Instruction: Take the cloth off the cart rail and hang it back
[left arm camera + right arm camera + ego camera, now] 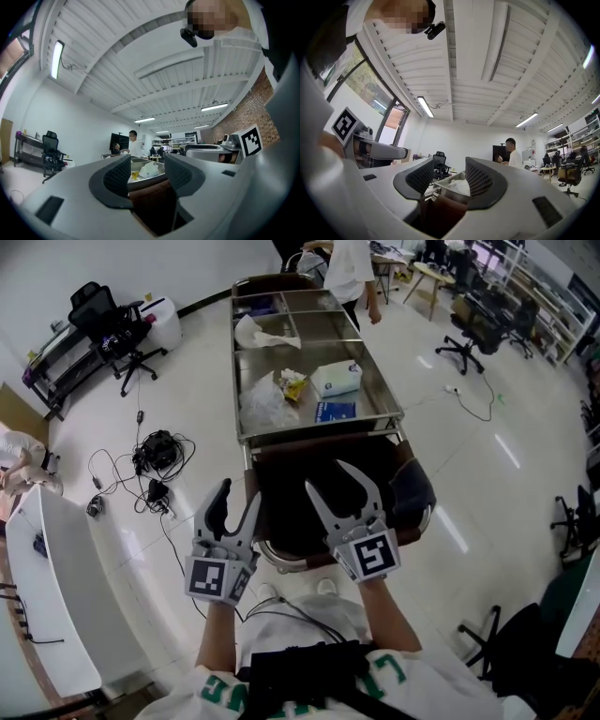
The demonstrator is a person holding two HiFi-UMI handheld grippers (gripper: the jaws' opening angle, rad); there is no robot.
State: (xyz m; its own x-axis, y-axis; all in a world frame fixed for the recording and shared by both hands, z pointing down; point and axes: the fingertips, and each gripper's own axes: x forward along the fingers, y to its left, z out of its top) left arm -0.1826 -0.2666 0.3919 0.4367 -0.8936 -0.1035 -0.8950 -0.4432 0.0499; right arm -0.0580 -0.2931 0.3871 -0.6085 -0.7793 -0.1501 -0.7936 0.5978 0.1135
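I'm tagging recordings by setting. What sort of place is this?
Probably an open-plan office or lab workspace: swivel office chairs, desks with shelving, and loose cables on a glossy floor beside a steel cart.

Your cloth (309, 479) is dark brown and limp; it hangs draped over the cart rail (277, 561) at the near end of the steel cart (319, 433), covering nearly its whole width; it bulges at the right corner; only slivers of rail show.
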